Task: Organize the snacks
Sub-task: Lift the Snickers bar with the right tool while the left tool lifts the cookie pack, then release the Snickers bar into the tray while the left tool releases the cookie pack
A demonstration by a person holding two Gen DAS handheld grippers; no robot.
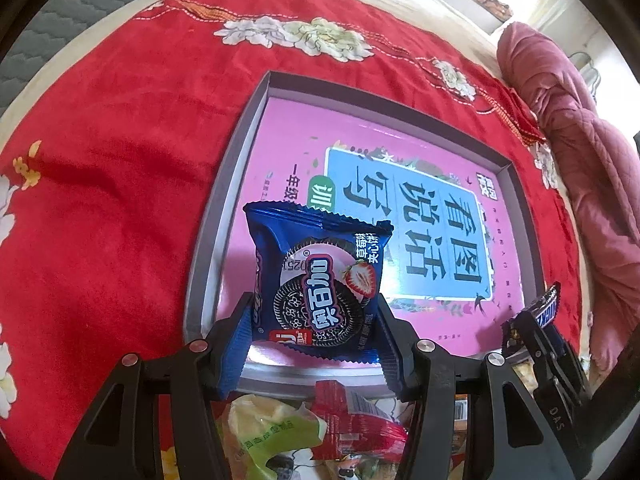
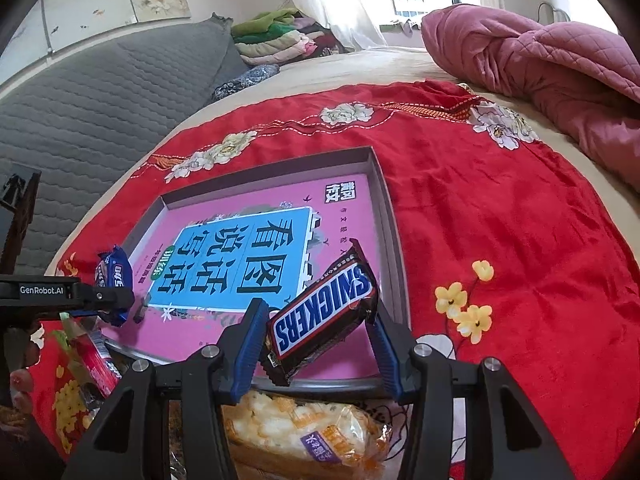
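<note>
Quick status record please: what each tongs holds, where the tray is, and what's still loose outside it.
left tongs: shut on Oreo packet, over the tray's near left part
right tongs: shut on Snickers bar, over the tray's near right part
tray: grey, shallow, pink booklet inside, on red floral cloth
loose snacks: bread pack, red packet, green packet, all before the tray's near edge

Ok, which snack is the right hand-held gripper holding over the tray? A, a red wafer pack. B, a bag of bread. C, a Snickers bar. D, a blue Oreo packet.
C: the right hand-held gripper is clamped on the Snickers bar, over the tray.
</note>
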